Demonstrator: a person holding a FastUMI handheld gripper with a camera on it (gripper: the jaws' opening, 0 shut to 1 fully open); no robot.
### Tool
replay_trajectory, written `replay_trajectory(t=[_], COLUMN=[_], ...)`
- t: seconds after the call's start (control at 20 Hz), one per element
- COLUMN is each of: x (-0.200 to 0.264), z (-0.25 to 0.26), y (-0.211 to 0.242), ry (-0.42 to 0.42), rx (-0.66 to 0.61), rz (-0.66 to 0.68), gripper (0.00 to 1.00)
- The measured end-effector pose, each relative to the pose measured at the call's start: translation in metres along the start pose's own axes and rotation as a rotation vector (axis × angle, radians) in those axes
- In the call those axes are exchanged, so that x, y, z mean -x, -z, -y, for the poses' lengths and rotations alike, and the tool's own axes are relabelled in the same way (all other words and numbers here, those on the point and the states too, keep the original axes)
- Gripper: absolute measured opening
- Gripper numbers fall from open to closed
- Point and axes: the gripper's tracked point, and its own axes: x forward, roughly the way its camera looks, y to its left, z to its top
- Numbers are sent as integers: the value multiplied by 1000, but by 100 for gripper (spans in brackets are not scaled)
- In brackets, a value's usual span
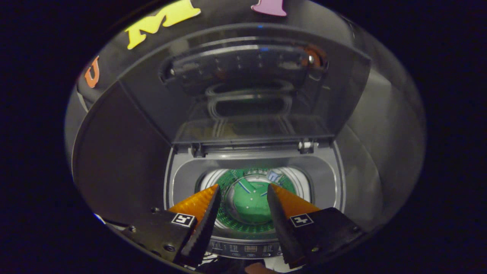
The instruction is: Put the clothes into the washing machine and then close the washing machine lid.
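Observation:
A grey top-loading washing machine [331,171] stands just ahead of me with its dark see-through lid [247,87] raised upright at the back. Down in the drum lies a green garment [251,203] with thin white stripes. My gripper [243,187] hovers above the machine's front edge, open. Its orange fingers [198,203] stand well apart and hold nothing. The garment shows through the gap between them, lower down inside the drum.
The machine's control panel [247,249] runs along its front edge, right under my fingers. Dark booth walls [118,160] close in on both sides of the machine. The hinges [308,145] sit at the back of the opening.

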Motion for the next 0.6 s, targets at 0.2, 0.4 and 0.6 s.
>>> replay_trajectory(t=[0.2, 0.4, 0.6], x=[41, 74, 83], z=[-5, -18, -28], y=[-44, -98, -151], ry=[10, -15, -17], rx=[55, 74, 105], rz=[111, 200, 254], gripper=[77, 77, 77])
